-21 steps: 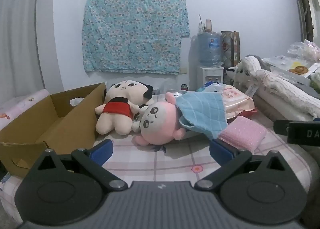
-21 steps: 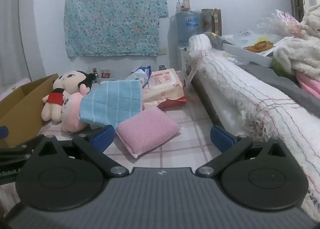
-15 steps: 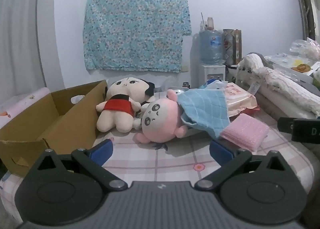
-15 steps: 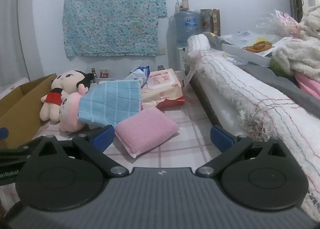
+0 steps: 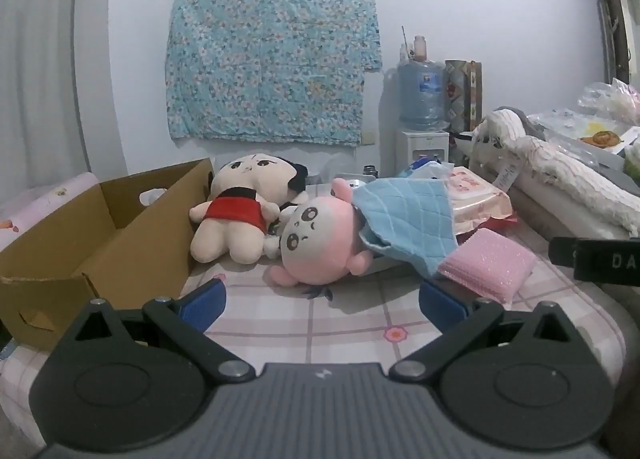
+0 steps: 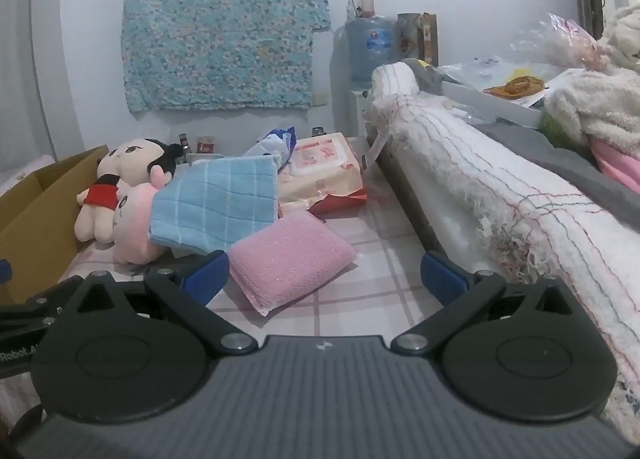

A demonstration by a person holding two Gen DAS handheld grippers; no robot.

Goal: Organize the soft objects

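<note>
A pink round plush [image 5: 316, 243] lies on the checked bed sheet [image 5: 352, 319], with a blue towel [image 5: 408, 219] draped over its right side. A doll in a red dress [image 5: 240, 215] lies behind it, against an open cardboard box [image 5: 92, 227]. A pink sponge pad [image 5: 488, 263] lies right of the towel. My left gripper [image 5: 322, 301] is open and empty, just short of the pink plush. My right gripper [image 6: 324, 279] is open and empty, with the pink pad [image 6: 292, 255] between its fingers' line and the towel [image 6: 216, 203] beyond.
A pack of wipes [image 6: 324, 163] lies behind the towel. A rolled white blanket [image 6: 480, 179] runs along the right side. A water dispenser [image 5: 422, 107] stands at the back wall. Part of the right gripper [image 5: 600, 259] shows at the right edge of the left wrist view.
Both grippers have drifted slightly; the scene has shifted a little in each view. Both stay open and nothing on the bed has moved.
</note>
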